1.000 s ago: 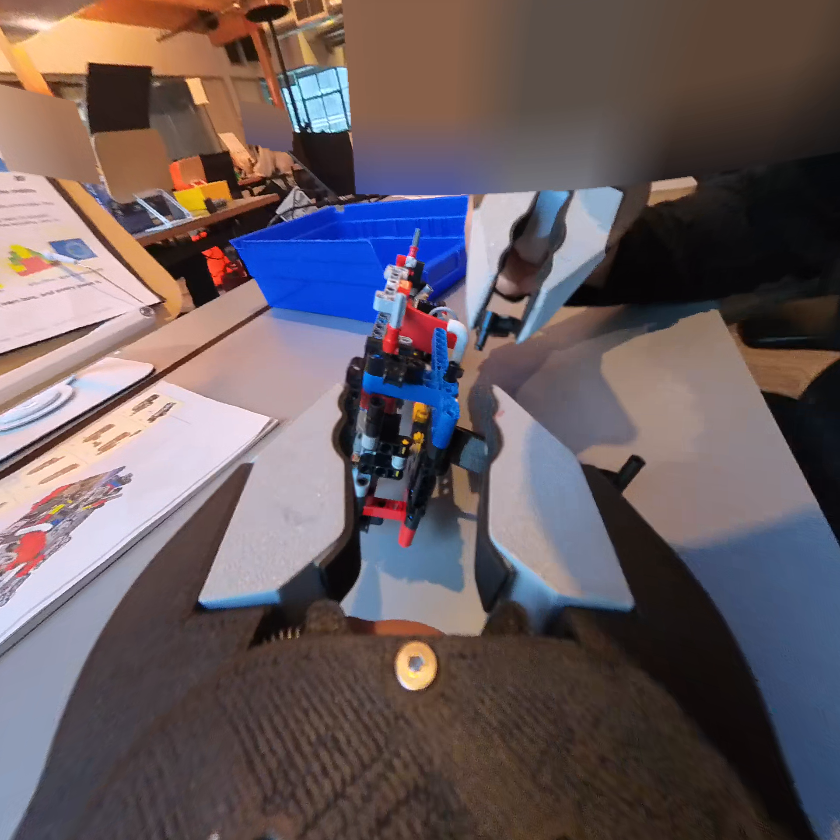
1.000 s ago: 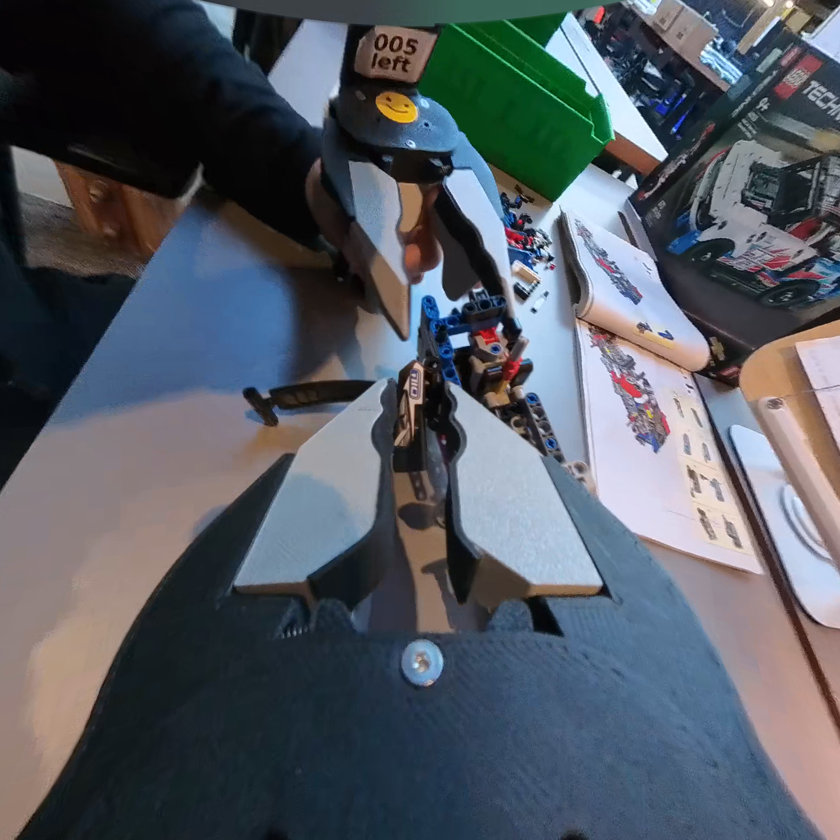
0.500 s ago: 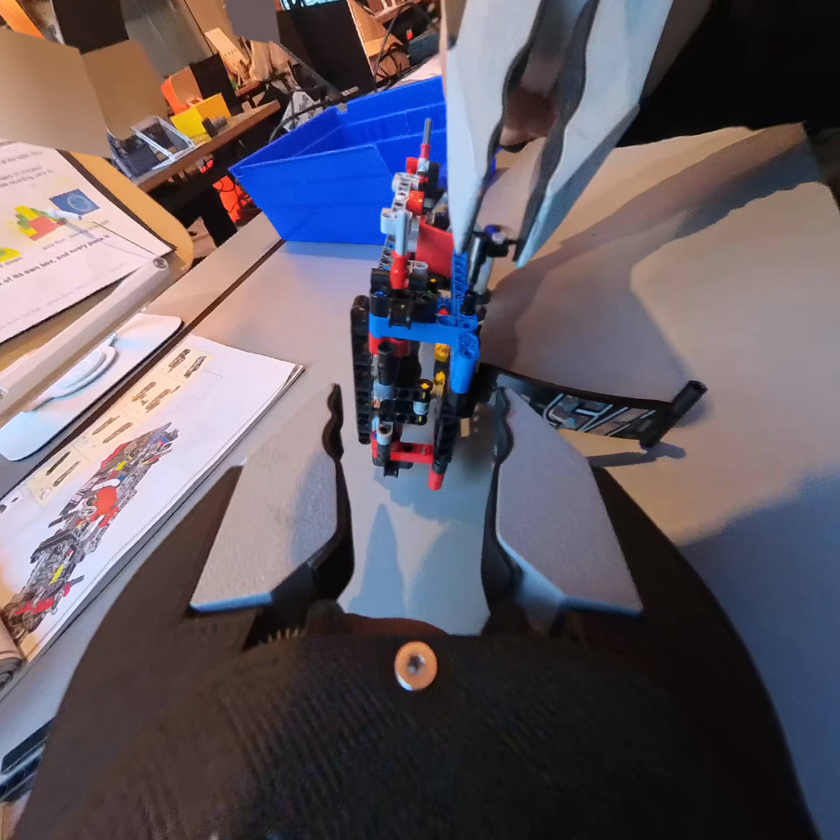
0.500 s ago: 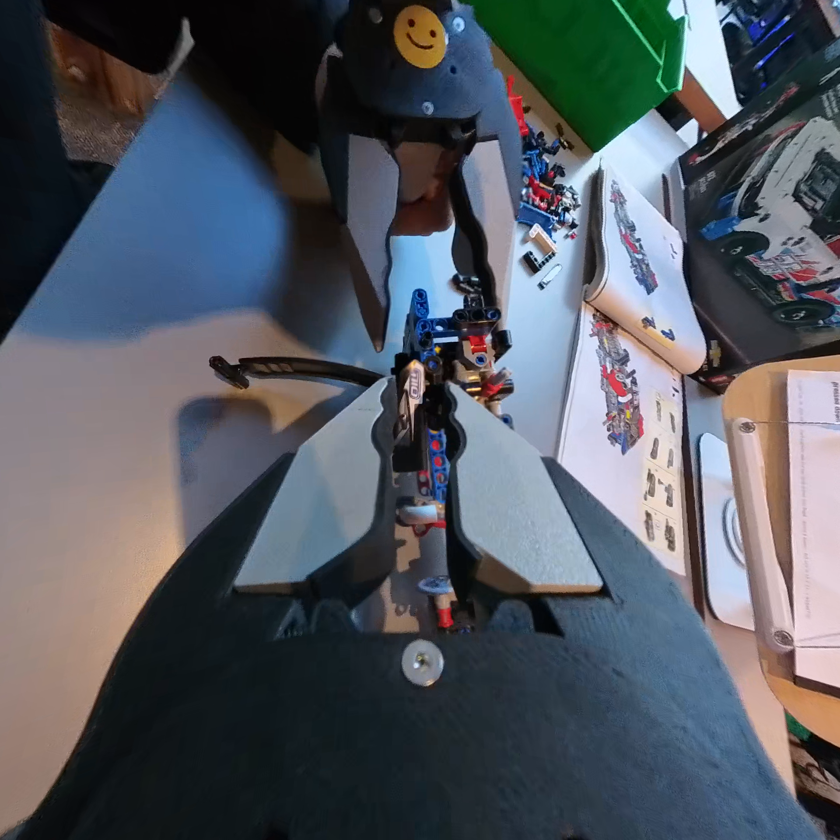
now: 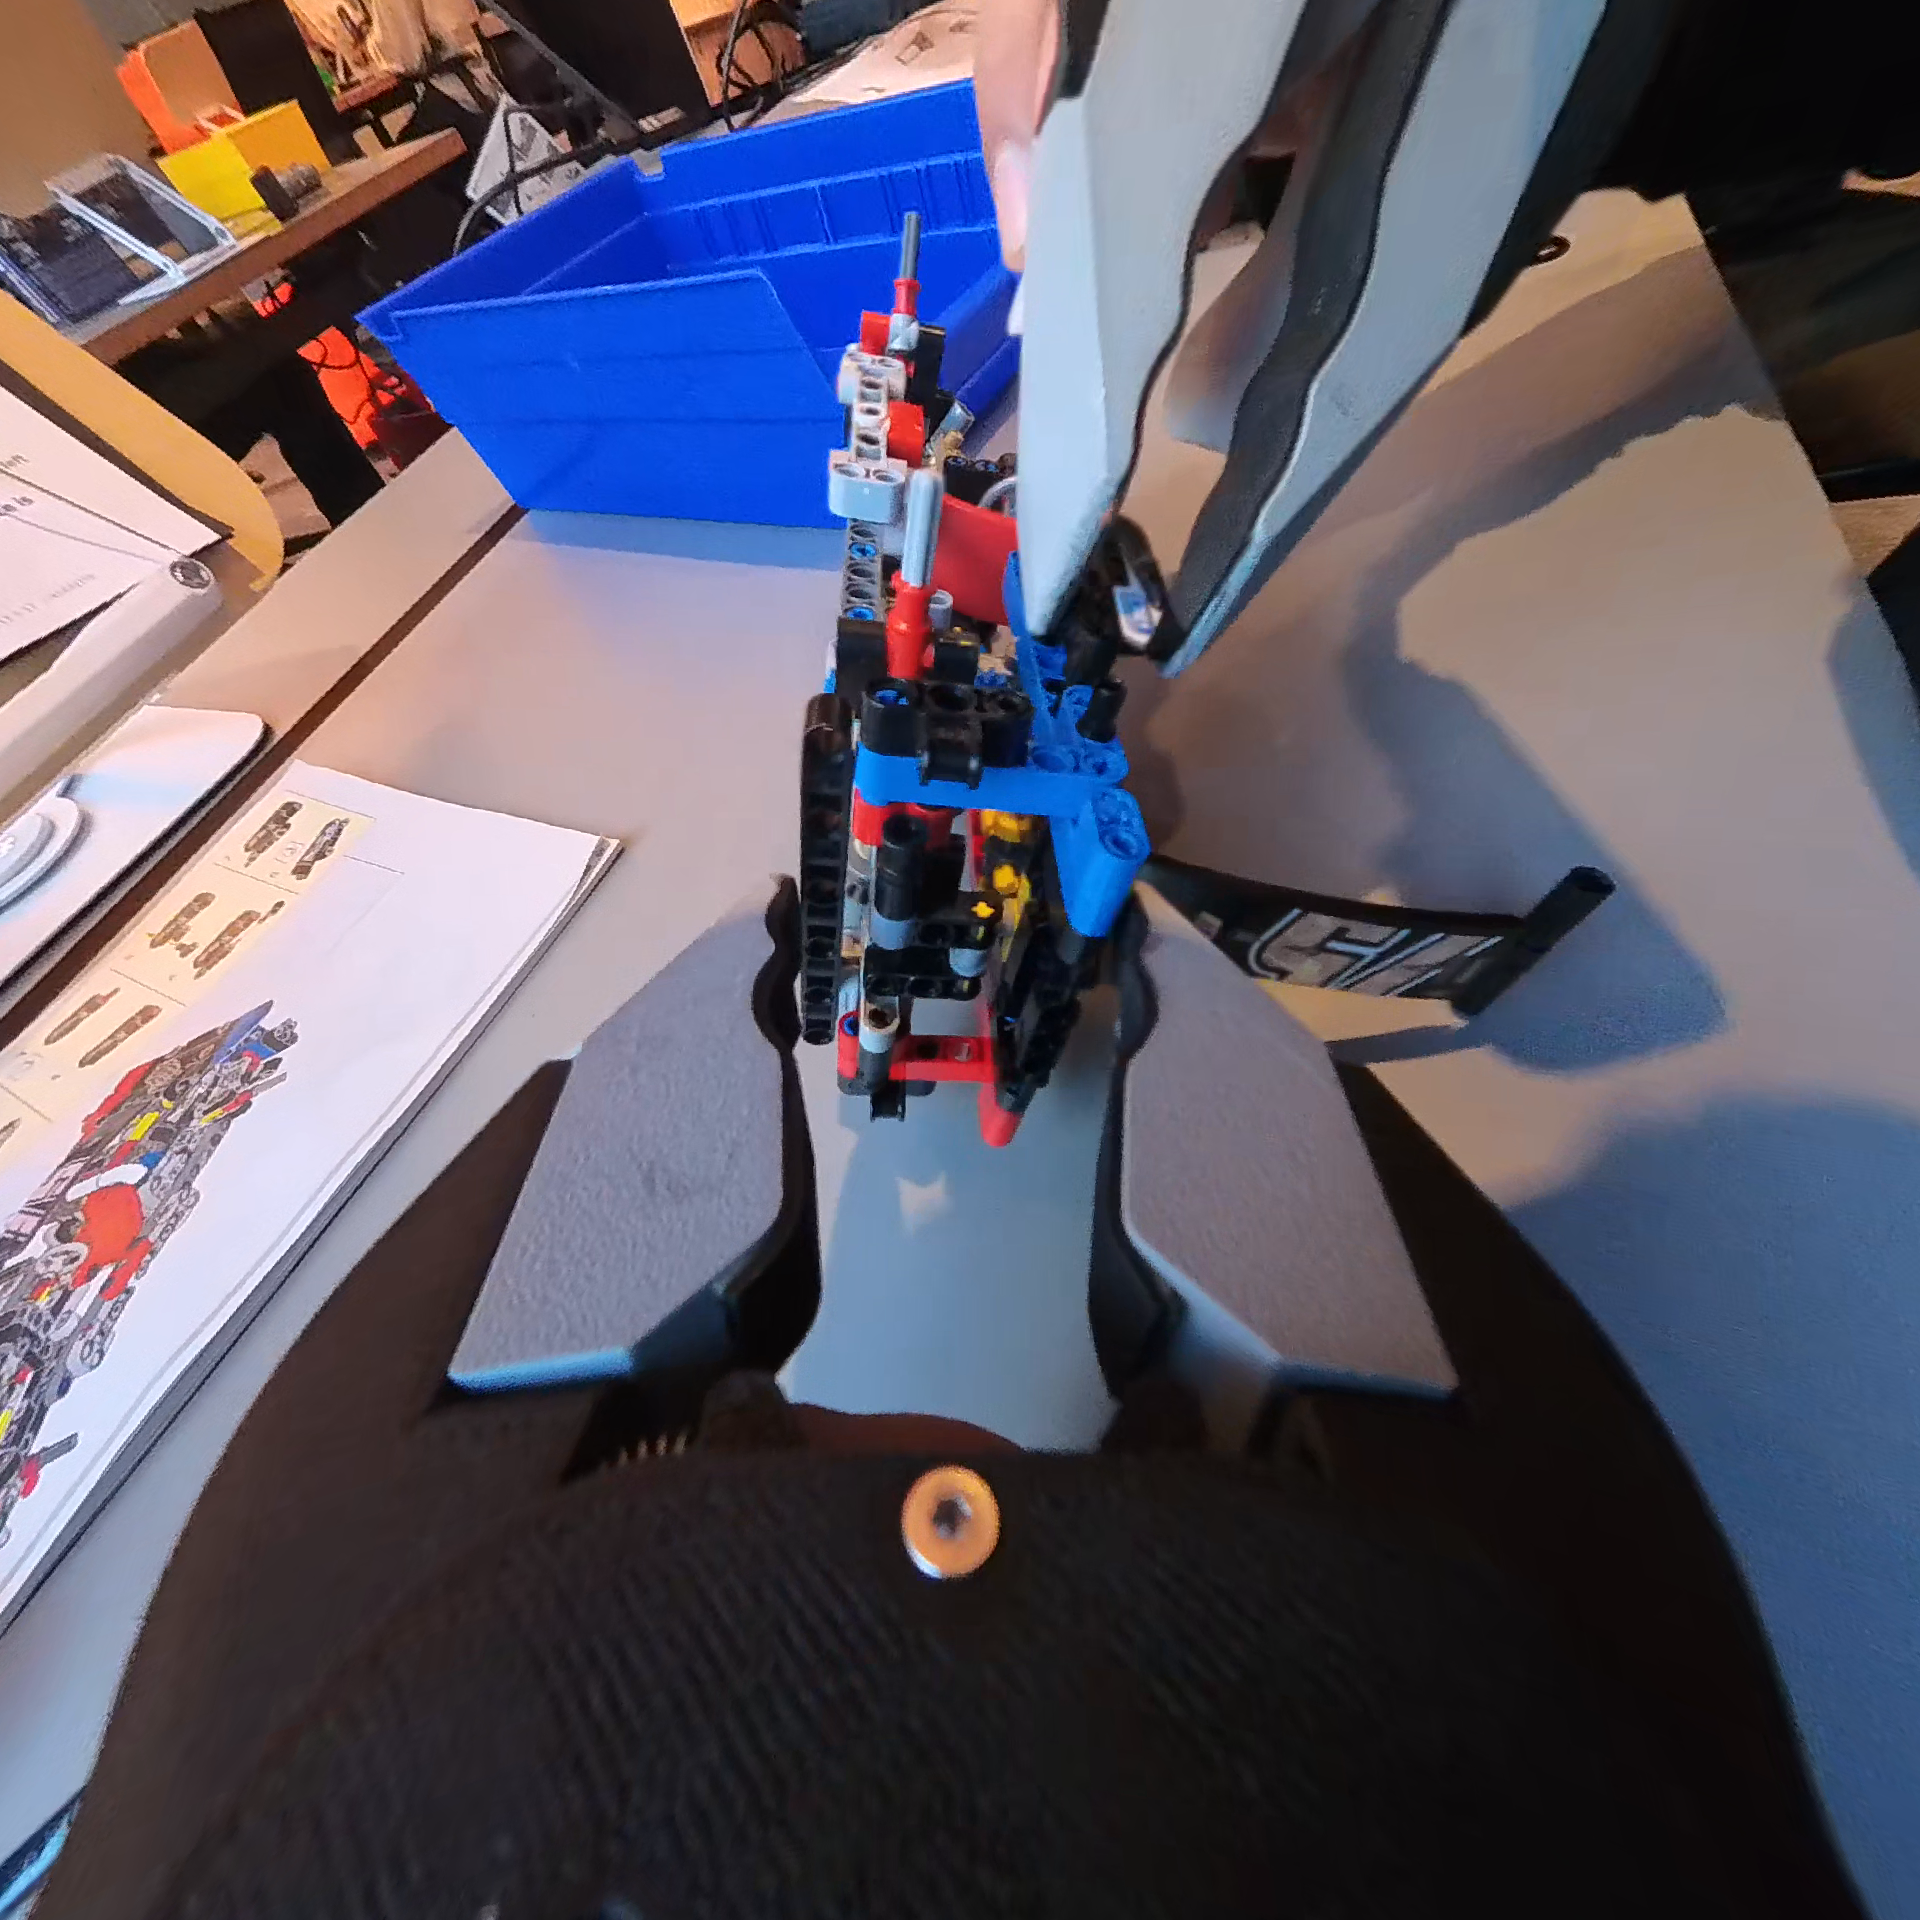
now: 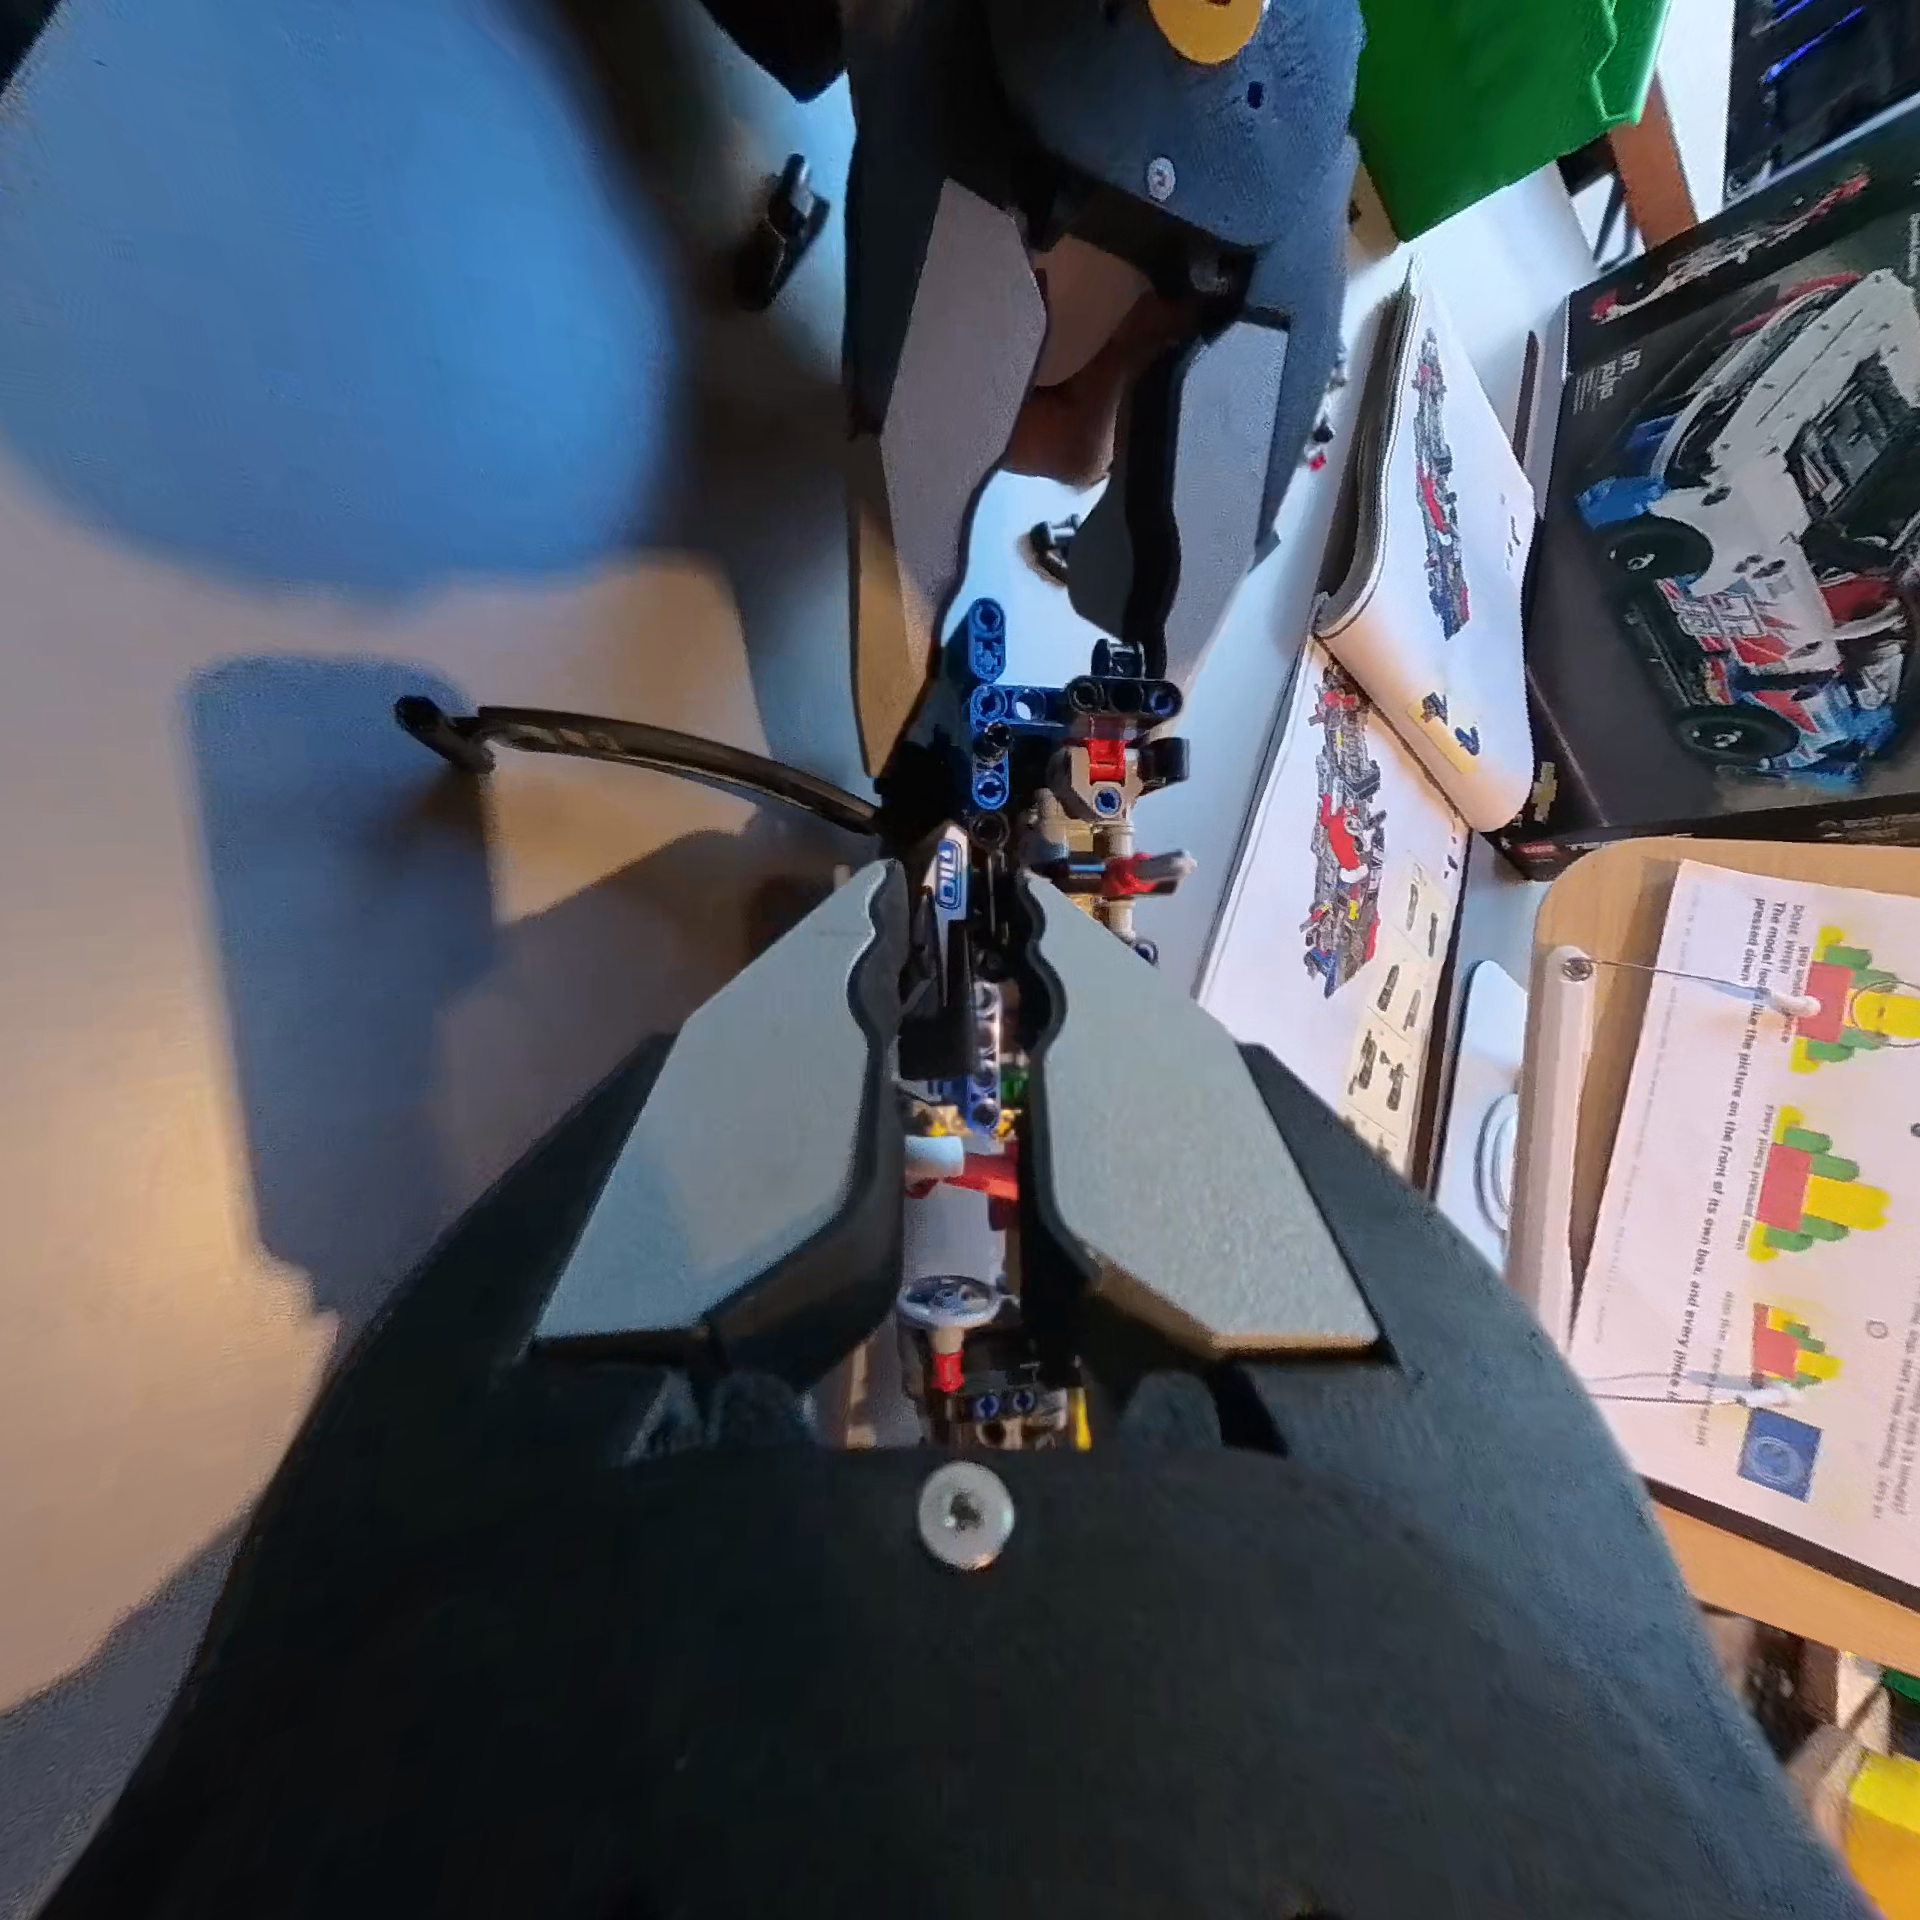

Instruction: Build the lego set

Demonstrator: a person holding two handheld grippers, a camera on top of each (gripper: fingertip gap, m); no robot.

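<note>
On the grey table (image 5: pixel 1558 623), both claws grasp: left (image 5: pixel 951 997) the lego chassis (image 5: pixel 966 831), right (image 6: pixel 956 935) a small stickered piece (image 6: pixel 948 878).

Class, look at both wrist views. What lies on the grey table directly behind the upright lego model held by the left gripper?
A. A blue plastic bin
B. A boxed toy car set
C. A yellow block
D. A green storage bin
A: in the left wrist view the blue plastic bin sits on the grey table just behind the multicoloured lego model, between the left gripper fingers.

We see a blue, black and red model (image 5: pixel 956 810) (yellow flecks inside), a plain blue bin (image 5: pixel 665 374) behind it.
</note>
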